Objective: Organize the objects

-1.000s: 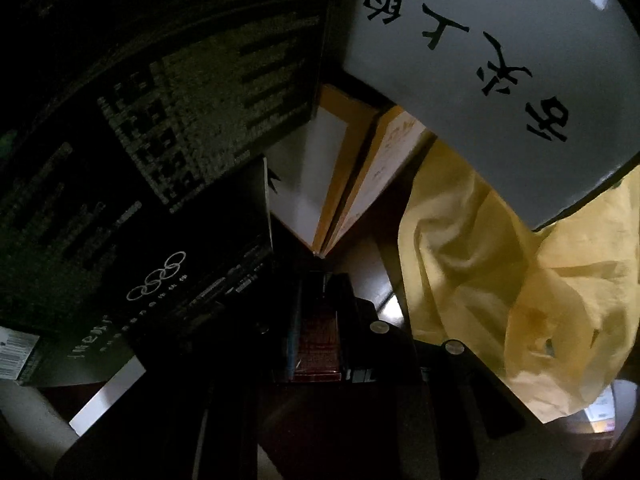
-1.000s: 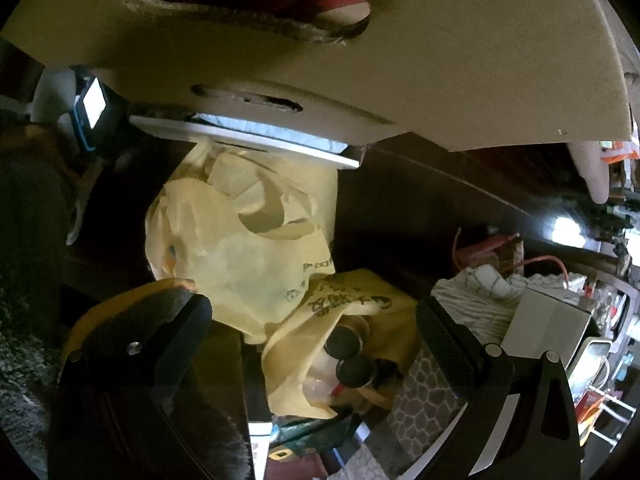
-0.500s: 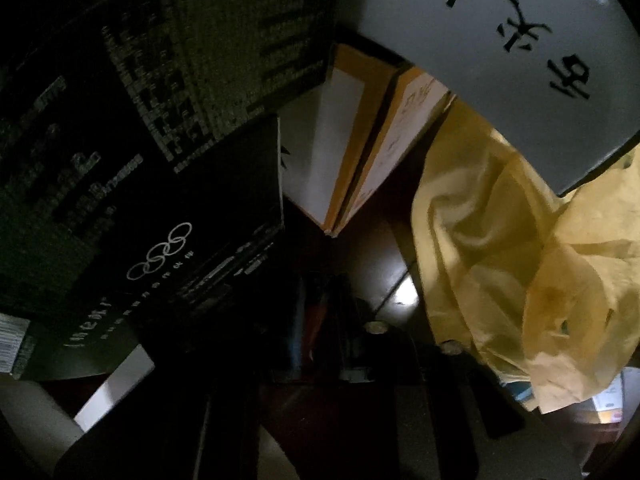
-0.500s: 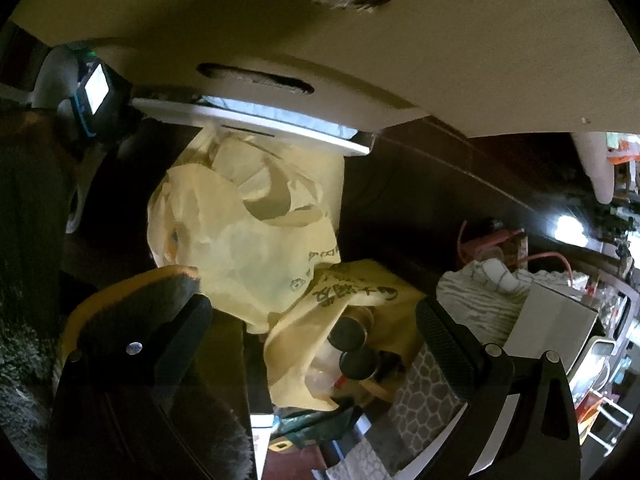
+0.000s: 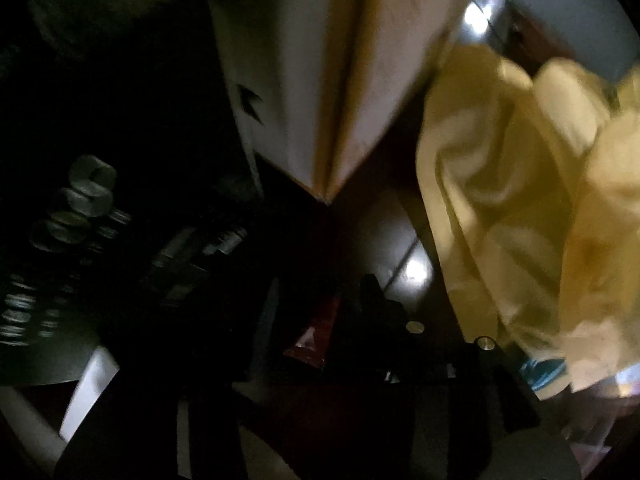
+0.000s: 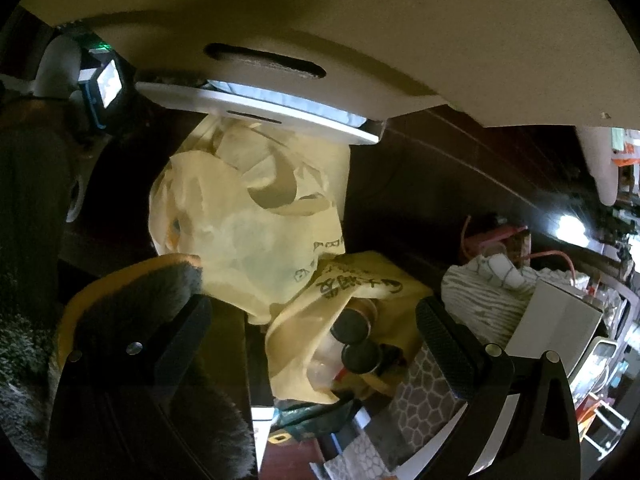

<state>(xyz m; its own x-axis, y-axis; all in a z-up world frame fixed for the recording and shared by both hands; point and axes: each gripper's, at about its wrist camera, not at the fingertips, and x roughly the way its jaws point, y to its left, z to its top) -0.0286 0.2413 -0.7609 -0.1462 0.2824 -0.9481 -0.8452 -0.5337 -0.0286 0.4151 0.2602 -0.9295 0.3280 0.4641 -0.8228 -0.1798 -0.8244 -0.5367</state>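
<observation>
Right gripper spread wide, clamped on nothing, hovering just before a yellow plastic bag with two dark bottle caps poking out below. Left gripper dim and blurred, apparently closed on a thin reddish item, though hard to tell. Beyond: an orange-edged box, same yellow bag to its right.

- The right claw stands wide apart with nothing between its fingers.
- Ahead lies a crumpled yellow plastic bag on the dark surface.
- A second yellow bag with black print holds two dark-capped bottles.
- A cardboard flap with a slot overhangs the top.
- A white box sits at right.
</observation>
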